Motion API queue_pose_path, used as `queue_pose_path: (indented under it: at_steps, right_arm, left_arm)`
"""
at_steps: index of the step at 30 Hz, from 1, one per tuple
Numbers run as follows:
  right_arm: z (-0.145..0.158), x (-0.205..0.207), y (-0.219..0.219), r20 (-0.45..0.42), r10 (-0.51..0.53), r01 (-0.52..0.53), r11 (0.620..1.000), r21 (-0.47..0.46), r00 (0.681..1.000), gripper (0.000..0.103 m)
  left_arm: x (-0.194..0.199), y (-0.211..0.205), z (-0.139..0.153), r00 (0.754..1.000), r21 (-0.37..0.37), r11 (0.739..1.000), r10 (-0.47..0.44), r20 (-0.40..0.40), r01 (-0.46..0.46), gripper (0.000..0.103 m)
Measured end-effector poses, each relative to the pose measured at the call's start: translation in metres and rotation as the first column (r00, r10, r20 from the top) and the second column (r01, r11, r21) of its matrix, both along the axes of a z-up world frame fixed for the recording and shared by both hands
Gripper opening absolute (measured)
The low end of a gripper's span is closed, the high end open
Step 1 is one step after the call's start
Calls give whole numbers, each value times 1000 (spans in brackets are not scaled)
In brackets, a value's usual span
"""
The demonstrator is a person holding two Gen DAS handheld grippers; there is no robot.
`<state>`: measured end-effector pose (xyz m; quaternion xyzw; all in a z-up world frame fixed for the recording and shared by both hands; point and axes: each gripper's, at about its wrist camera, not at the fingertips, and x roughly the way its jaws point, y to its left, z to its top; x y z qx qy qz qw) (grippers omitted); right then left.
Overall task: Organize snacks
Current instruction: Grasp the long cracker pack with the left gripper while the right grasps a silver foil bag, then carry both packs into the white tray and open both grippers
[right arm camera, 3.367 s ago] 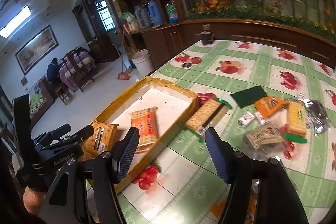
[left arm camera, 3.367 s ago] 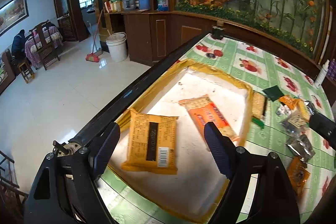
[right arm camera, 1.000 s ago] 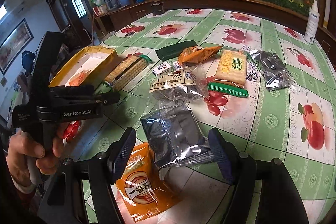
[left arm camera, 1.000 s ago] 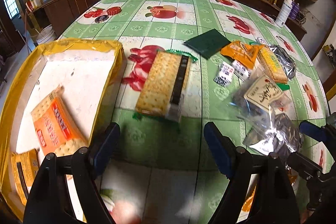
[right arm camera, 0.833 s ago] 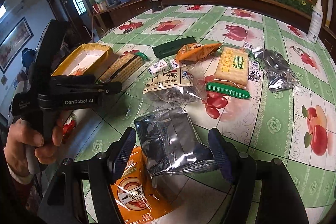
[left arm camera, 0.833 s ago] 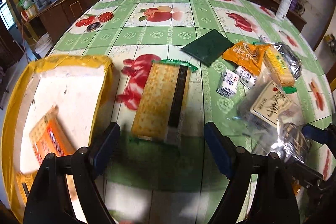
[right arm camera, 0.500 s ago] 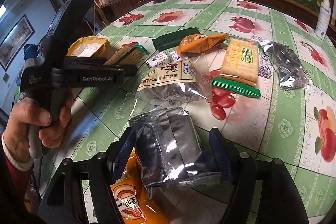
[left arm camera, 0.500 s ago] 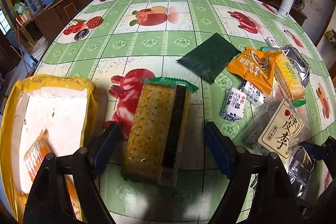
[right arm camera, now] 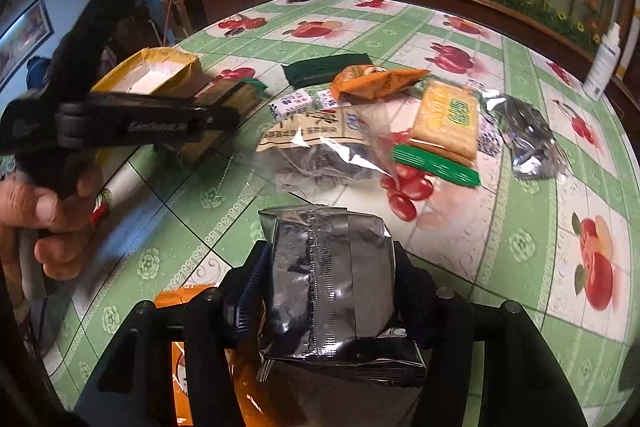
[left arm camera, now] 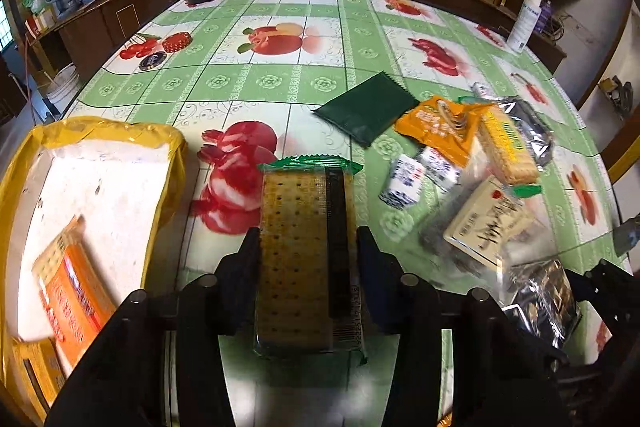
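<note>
A worktop (left arm camera: 320, 75) with a green, fruit-printed cover holds scattered snack packs. In the left wrist view, the left gripper (left arm camera: 308, 251) points down at a long cracker pack (left arm camera: 306, 251) with a green crimped end, lying lengthwise at the centre. The fingers (left arm camera: 244, 263) are closing, one on each long side of the pack, and seem to press its edges. At nine o'clock from the pack sits a yellow-rimmed tray (left arm camera: 168, 163) with a white floor, holding an orange biscuit pack (left arm camera: 74, 291). From one to three o'clock lie a dark green packet (left arm camera: 366, 109), an orange pouch (left arm camera: 436, 129), a yellow-labelled cracker pack (left arm camera: 506, 151) and a clear bag with a cream label (left arm camera: 486, 223). In the right wrist view, the right gripper (right arm camera: 328, 267) has its fingers (right arm camera: 250, 287) closing on the two sides of a silver foil pack (right arm camera: 332, 283) and touching it; the pack sits at the bottom centre, partly over an orange packet (right arm camera: 180, 363) at seven o'clock. At nine o'clock a person's hand (right arm camera: 38, 215) grips the left gripper's handle.
</note>
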<state>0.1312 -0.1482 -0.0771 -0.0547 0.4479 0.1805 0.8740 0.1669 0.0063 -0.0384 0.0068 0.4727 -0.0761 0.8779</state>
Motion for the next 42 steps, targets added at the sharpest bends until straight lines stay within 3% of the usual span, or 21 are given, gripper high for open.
queue_pose_path:
  at_steps: [8,16,30,42]
  right_arm:
    - [44,-42,-24,95,-70,55,987,149,993,59]
    - [77,-74,-15,169,-63,31,982,186,984,59]
    - [102,-102,26,235,2,-46,982,183,972,59]
    - [102,-105,60,230,71,-114,977,180,971,59]
  left_arm:
    - [-65,-2,39,995,-29,1000,11,98,-8,44]
    - [-115,13,65,978,2,997,74,193,-76,44]
    - [-153,58,79,947,13,980,188,261,-198,45]
    - [-164,101,73,929,-14,960,275,249,-280,45]
